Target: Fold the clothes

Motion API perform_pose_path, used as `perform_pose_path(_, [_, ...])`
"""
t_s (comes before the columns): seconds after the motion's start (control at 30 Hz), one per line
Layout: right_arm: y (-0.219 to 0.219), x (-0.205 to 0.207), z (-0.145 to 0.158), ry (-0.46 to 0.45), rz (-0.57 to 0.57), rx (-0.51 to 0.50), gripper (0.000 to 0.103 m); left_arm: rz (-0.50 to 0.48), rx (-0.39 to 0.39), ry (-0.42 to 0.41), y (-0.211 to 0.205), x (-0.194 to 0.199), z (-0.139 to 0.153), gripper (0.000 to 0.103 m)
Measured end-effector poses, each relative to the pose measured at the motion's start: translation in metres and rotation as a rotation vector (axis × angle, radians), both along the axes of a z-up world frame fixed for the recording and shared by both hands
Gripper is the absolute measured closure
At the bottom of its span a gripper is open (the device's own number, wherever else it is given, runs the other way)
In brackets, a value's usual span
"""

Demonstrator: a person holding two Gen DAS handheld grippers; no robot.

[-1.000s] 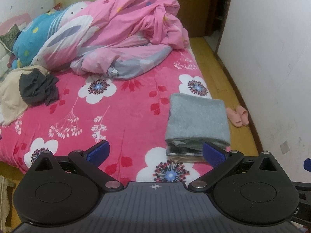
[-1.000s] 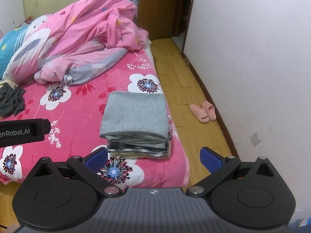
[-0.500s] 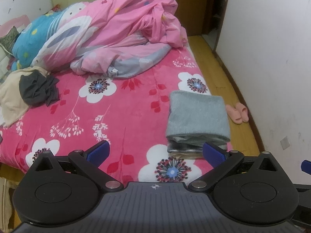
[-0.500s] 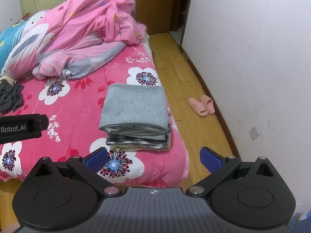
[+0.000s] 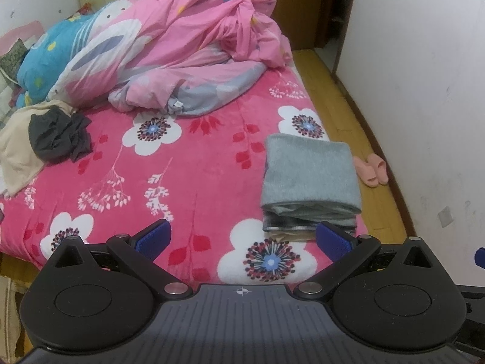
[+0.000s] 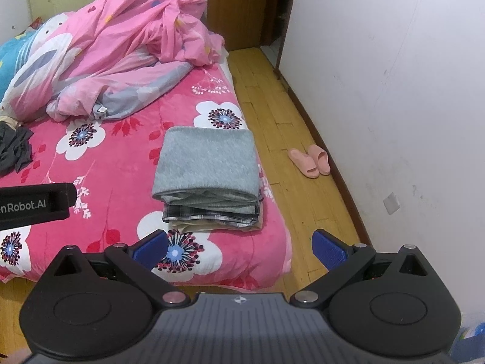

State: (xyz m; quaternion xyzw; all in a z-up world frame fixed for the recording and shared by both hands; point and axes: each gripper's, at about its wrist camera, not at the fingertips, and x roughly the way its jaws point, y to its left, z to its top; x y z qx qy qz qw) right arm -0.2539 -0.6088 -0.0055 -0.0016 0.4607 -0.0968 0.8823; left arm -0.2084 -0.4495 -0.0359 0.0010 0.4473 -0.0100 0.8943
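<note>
left gripper (image 5: 242, 236) spread wide, empty | right gripper (image 6: 241, 244) spread wide, empty | folded stack (image 6: 209, 179) at bed's (image 5: 194, 166) 3 o'clock edge | unfolded dark garment (image 5: 59, 138) at 9 o'clock | risk: stack nudged off onto floor, sits so near edge

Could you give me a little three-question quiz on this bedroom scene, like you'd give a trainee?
1. True or false: the folded grey fleece garment lies on top of the folded stack of clothes.
2. What does the left claw hold? A) a sock B) nothing C) a slipper
3. Where does the crumpled dark grey garment lie: on the pink flowered bed cover or on the wooden floor?

Key: 1 true; 2 B; 3 on the bed cover, unfolded.
</note>
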Motion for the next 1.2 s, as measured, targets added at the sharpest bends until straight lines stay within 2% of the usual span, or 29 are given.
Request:
perform_pose_path(0.73, [-0.011,0.008,-0.009,0.048,-0.029,0.024,0.0,-0.012,0.035,0.041,-0.007,0.01,-0.009,0.0])
perform_pose_path(1.2, [-0.057,-0.014,-0.013,0.087,-0.154,-0.018,0.0,-0.141,0.004,0.074,-0.059,0.008,-0.021,0.0])
